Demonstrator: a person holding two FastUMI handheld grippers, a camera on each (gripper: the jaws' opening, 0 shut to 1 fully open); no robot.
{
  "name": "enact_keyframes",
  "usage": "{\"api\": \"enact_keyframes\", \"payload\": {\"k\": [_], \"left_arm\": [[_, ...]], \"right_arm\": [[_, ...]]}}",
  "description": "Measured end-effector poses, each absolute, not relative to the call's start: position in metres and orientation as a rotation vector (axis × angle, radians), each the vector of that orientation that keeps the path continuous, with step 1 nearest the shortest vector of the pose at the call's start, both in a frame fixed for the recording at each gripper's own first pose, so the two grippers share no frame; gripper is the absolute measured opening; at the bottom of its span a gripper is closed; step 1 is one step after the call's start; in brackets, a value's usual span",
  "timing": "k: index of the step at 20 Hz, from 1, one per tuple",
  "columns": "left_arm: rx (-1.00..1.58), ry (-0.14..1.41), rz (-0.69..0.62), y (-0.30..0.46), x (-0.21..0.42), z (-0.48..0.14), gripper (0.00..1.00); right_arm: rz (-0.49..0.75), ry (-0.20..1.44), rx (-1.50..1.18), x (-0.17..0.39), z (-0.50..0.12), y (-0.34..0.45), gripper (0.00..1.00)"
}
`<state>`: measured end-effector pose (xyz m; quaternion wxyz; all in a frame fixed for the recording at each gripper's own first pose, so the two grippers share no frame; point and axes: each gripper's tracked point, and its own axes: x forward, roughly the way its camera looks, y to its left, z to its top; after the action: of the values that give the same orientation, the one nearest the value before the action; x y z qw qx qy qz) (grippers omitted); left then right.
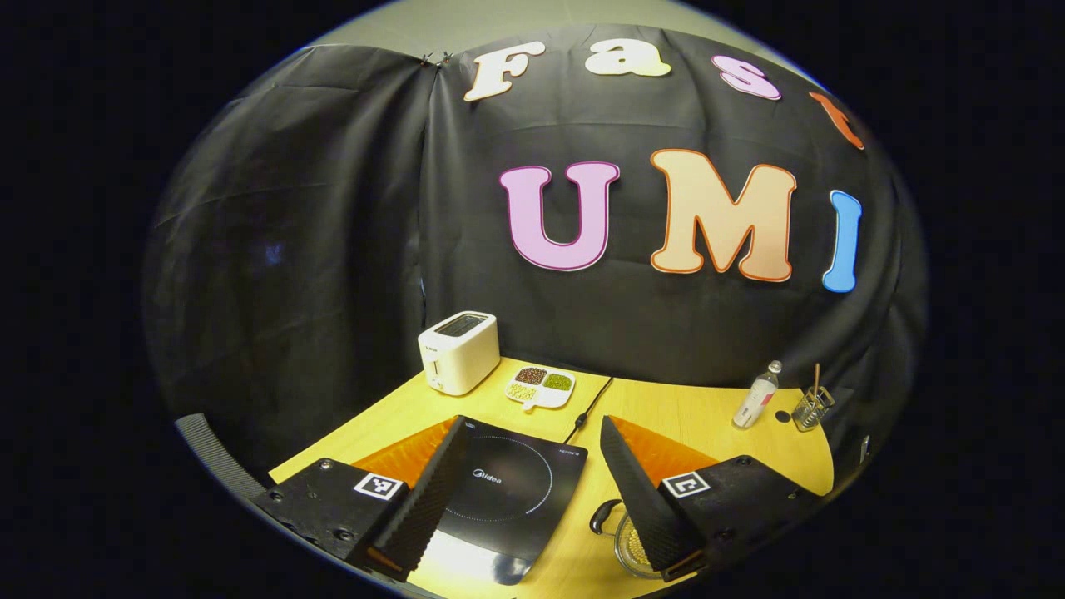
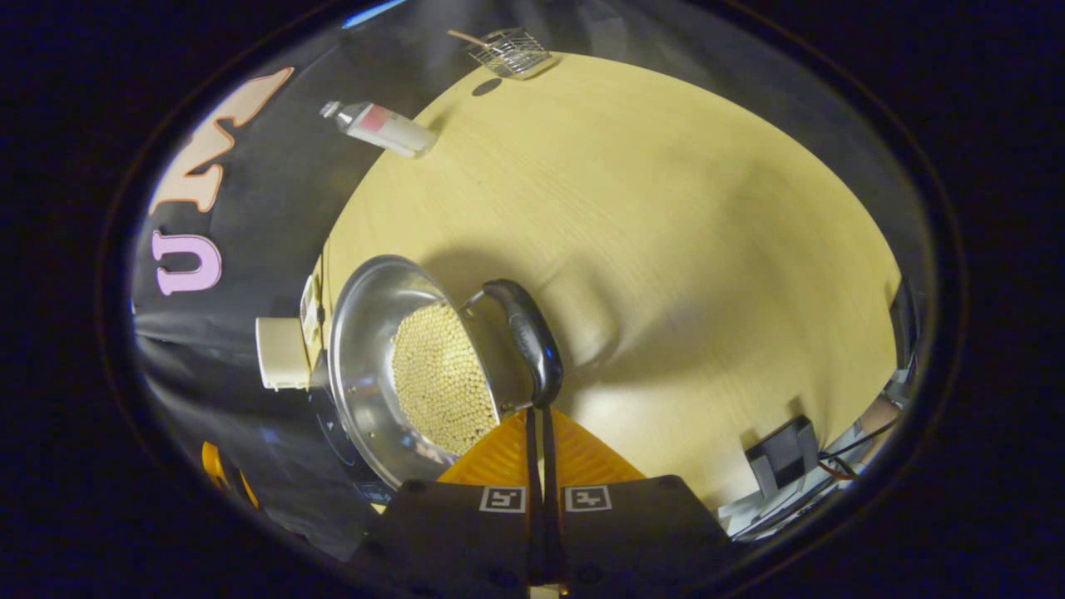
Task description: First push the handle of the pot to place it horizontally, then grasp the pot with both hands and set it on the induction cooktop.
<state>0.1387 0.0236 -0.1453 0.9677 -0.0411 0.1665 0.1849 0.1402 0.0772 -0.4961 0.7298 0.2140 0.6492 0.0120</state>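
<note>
Your left gripper (image 1: 522, 478) hung above the near edge of the wooden table (image 1: 691, 416) with its fingers (image 1: 424, 499) spread wide, holding nothing. Between those fingers the left gripper view showed the black induction cooktop (image 1: 507, 491), flat on the table, its cord (image 1: 589, 408) running back toward the wall. Just right of the cooktop, partly behind your left gripper's right-hand finger, sat the pot (image 1: 626, 545) with its dark handle (image 1: 602, 516) toward the cooktop; only a rim slice and some grains were visible there.

At the back you had a white toaster (image 1: 458, 351) in the left corner, a divided dish of beans (image 1: 541, 386) just beside it, and a bottle (image 1: 757, 396) and a wire basket (image 1: 811, 408) with a stick in it far right.

Your right gripper (image 2: 537, 413) was clenched, fingers pressed together with no gap and nothing between them. Its tip sat right at the near end of the pot's black handle (image 2: 526, 337); touching or just short, I couldn't tell. In the right gripper view the steel pot (image 2: 366, 349) held pale grains (image 2: 441, 374), resting on the table (image 2: 649, 216) next to the cooktop (image 2: 333, 433), not on it. The bottle (image 2: 383, 126) and the basket (image 2: 512, 50) were well apart from the pot
</note>
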Motion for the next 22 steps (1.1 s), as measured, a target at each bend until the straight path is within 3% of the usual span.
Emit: {"api": "enact_keyframes", "payload": {"k": [11,13,14,19,22], "left_arm": [[-0.120,0.389,0.375,0.013,0.137,-0.167,0.98],[-0.135,0.414,0.366,0.010,0.137,-0.177,0.98],[-0.137,0.430,0.363,0.008,0.137,-0.182,0.98],[-0.184,0.559,0.272,-0.017,0.133,-0.224,0.97],[-0.258,0.636,0.192,-0.039,0.132,-0.249,0.95]], "right_arm": [[0.051,1.441,0.475,0.150,-0.486,0.072,0.03],[0.075,1.456,0.480,0.144,-0.481,0.070,0.17],[0.085,1.457,0.479,0.141,-0.478,0.069,0.11],[0.122,1.434,0.478,0.143,-0.467,0.059,0.99],[0.118,1.393,0.462,0.155,-0.458,0.052,0.94]]}}
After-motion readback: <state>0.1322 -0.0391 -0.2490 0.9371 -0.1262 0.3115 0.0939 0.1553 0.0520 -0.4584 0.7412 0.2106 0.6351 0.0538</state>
